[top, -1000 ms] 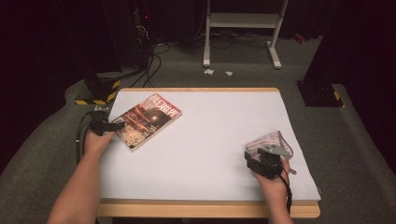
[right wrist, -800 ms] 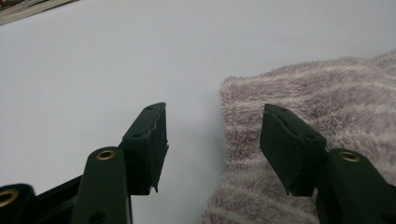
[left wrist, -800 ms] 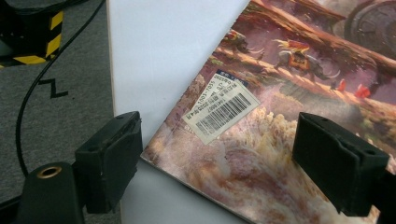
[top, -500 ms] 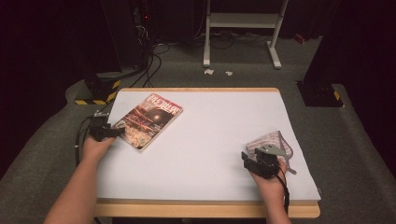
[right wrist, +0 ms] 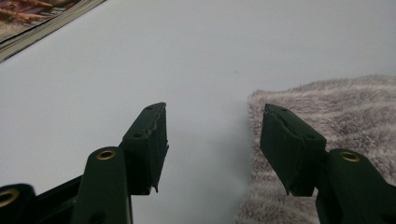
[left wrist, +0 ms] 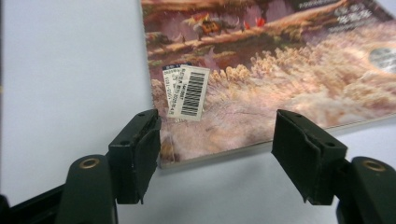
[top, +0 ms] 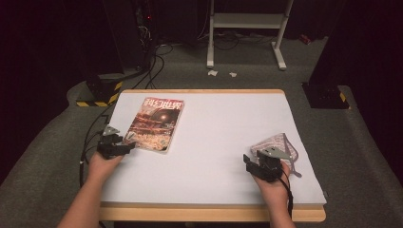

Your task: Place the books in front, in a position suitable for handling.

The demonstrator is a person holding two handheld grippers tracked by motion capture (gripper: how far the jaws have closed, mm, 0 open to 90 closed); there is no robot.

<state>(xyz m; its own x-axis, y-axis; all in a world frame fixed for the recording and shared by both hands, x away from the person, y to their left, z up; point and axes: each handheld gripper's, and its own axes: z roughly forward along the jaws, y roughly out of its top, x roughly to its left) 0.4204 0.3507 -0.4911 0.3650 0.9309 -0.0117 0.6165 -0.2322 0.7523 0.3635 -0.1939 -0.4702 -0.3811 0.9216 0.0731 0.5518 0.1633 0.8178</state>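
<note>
On the white counter [top: 214, 142] the left gripper [left wrist: 217, 154] has its jaws released, though they have just been closing, straddling the near corner of the magazine [left wrist: 280, 74] lying flat, while the right gripper [right wrist: 212, 140] rests with jaws apart at the edge of a pinkish towel [right wrist: 336, 107]

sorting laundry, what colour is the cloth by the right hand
Pale mauve-grey with faint lighter stripes; the cloth shows best in the right gripper view.

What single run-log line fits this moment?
left gripper: jaws closing astride glossy illustrated magazine corner | right gripper: open beside pink-grey fluffy cloth
</note>
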